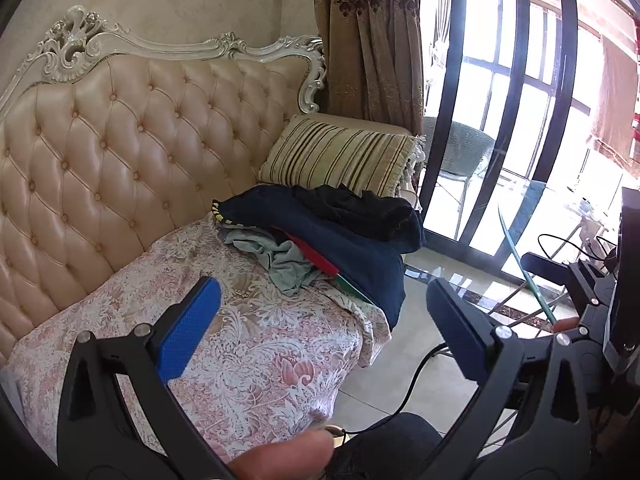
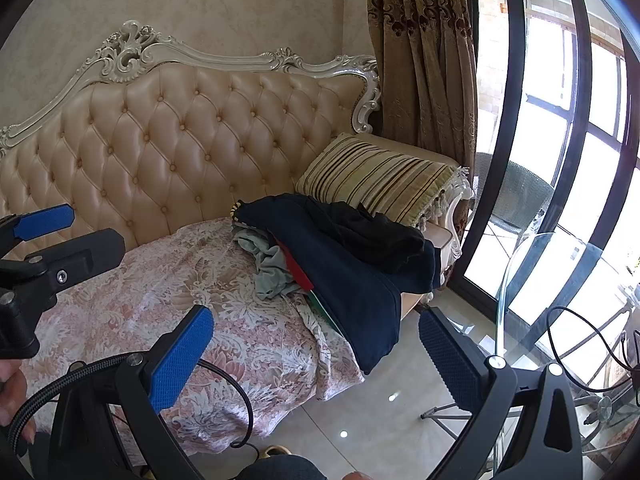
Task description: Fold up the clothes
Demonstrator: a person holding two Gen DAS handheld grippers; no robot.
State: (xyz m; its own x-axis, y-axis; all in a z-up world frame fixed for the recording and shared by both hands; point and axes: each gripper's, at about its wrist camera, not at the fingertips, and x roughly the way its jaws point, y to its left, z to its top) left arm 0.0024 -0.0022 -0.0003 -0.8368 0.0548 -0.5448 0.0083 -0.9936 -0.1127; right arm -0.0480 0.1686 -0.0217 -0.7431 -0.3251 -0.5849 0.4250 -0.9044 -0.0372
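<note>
A heap of clothes lies at the far end of a sofa seat covered in floral cloth (image 1: pixel 260 340) (image 2: pixel 160 292). A navy garment (image 1: pixel 360 256) (image 2: pixel 352 280) hangs over the seat's front edge, with a black garment (image 1: pixel 360 208) (image 2: pixel 380 236) on top of it. A crumpled grey-green garment (image 1: pixel 280 256) (image 2: pixel 272 268) and a red piece (image 1: pixel 316 256) (image 2: pixel 298 268) stick out on the left side. My left gripper (image 1: pixel 322 296) (image 2: pixel 68 232) is open and empty, short of the heap. My right gripper (image 2: pixel 316 320) is also open, empty and short of it.
A striped cushion (image 1: pixel 340 156) (image 2: pixel 376 180) leans on the sofa arm behind the heap. To the right are a curtain (image 2: pixel 420 60), a glass door (image 1: pixel 500 120) and a glass table (image 2: pixel 540 300) with cables. A person's knee (image 1: pixel 392 440) and tiled floor (image 2: pixel 380 400) are below.
</note>
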